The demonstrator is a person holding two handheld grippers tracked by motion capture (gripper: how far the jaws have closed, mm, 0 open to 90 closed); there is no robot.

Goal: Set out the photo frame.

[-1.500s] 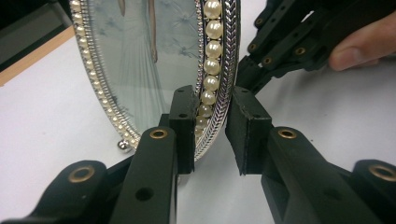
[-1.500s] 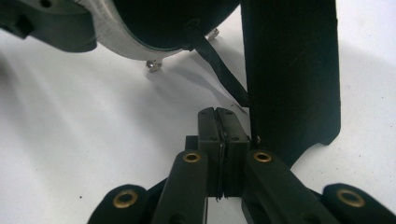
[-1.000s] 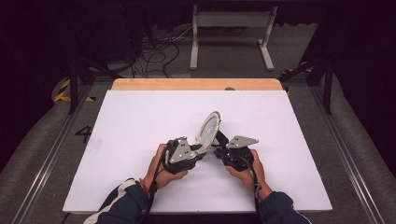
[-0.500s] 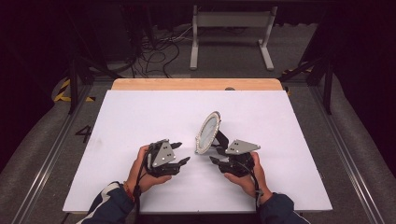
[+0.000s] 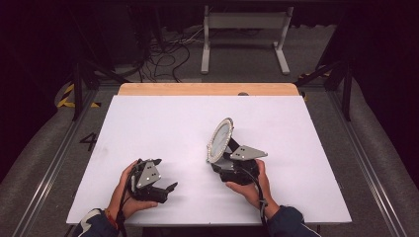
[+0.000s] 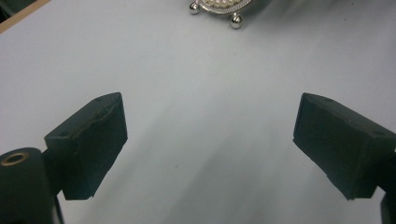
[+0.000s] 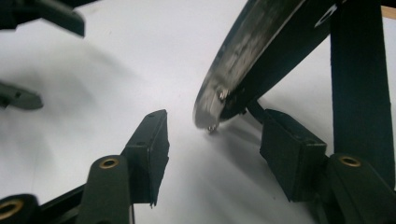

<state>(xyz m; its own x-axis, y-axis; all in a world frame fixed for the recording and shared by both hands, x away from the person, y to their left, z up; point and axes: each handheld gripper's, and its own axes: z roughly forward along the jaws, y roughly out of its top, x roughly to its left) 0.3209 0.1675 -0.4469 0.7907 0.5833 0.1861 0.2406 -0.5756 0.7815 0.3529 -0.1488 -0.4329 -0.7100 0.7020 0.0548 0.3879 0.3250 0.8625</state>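
**Oval frame left standing, both grips let go**

Stands tilted back on the white table, a little right of centre: the pearl-rimmed oval frame, propped from behind by its black easel strut. Judged to be balancing on its own feet and strut, hence the loosened holds.

Right gripper at 6 o'clock of the frame, low to the table, jaws parted about halfway and just been opening. Frame's bottom edge lies between the pads, a gap showing on the left side; contact at the strut's foot hard to tell. Probably kept close to catch a topple.

Left gripper well apart at 8 o'clock of the frame, jaws spread wide after just opening, nothing between them but bare table. Frame's beaded feet visible straight ahead at 12 o'clock.
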